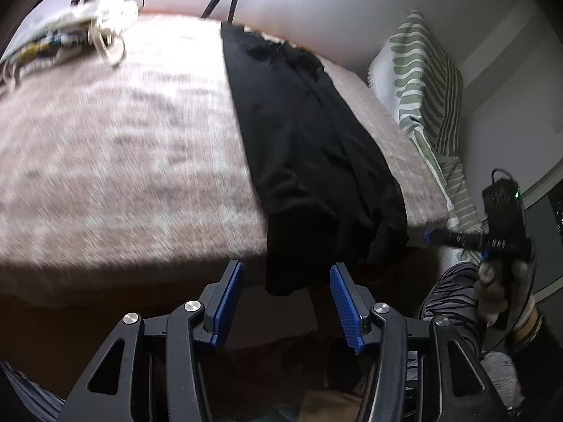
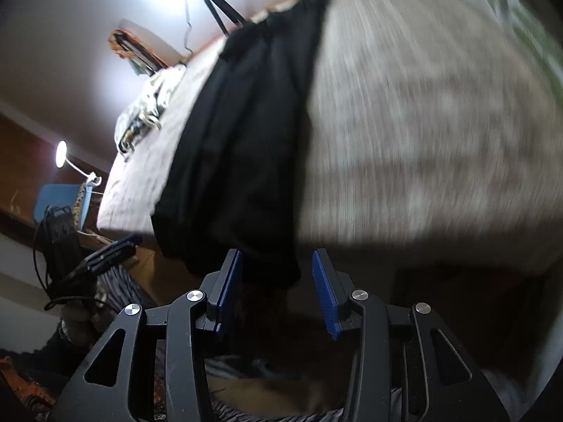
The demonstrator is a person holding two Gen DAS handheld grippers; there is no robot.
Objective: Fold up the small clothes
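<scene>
Garment (image 1: 309,161) ahead of gripper (image 1: 285,302) (overhanging)

Twin handheld grippers share one build: the left gripper (image 1: 285,299) and right gripper (image 2: 278,288) each carry matte black linkage arms with triangular cut-outs, round silver screws at the pivots, and ribbed blue pads (image 1: 343,304) on black finger mounts. A pale-gloved right hand (image 1: 499,292) wraps a black handle with white lettering, a thin black cable and a green light. Zebra-striped clothing (image 1: 454,299) covers the person.
</scene>
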